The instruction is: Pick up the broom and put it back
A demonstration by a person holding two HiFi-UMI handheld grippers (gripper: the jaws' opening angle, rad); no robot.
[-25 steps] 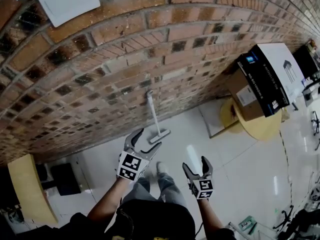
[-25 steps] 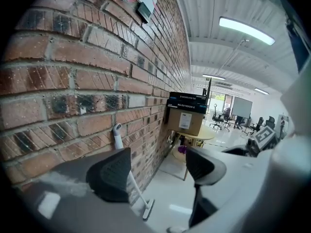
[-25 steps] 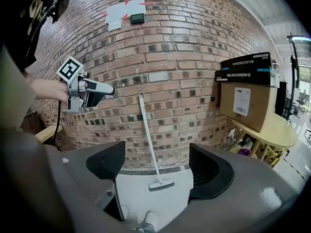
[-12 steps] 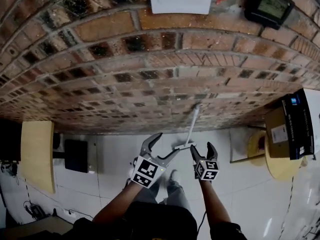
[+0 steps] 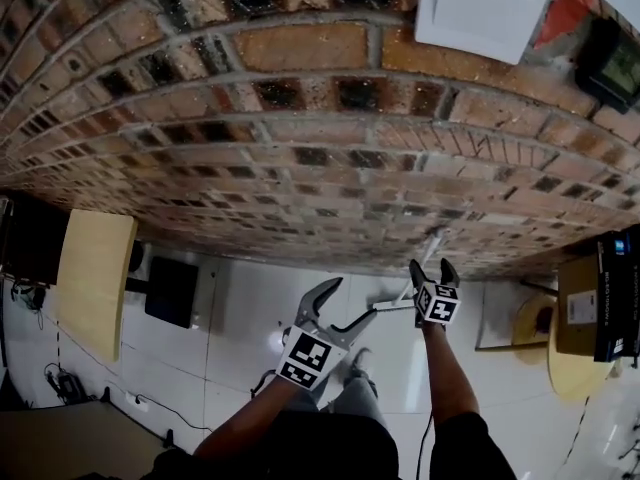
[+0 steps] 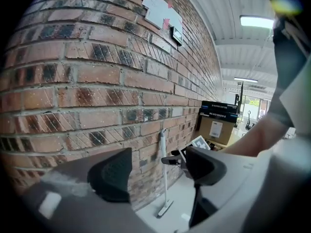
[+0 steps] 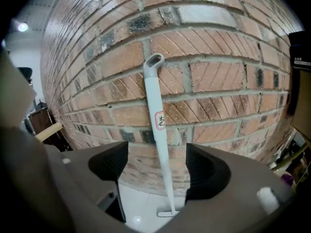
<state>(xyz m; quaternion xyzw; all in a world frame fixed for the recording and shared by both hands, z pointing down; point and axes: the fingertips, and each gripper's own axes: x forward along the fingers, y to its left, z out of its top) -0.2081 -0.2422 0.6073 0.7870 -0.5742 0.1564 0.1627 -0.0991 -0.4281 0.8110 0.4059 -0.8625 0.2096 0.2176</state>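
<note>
Against the wall [image 7: 228, 81], the broom [image 7: 156, 101] leans upright, head on the floor [image 5: 240, 308], and the right tongs [image 5: 433, 268] are lining up on its handle.
Right tongs have just been narrowing but are open, with the handle framed between the jaws, untouched. Left tongs [image 5: 348, 303] sit open and empty, farther from the wall. Best bet: push in until the handle seats deep, clamp near the label [image 7: 160, 120], then lift straight.
</note>
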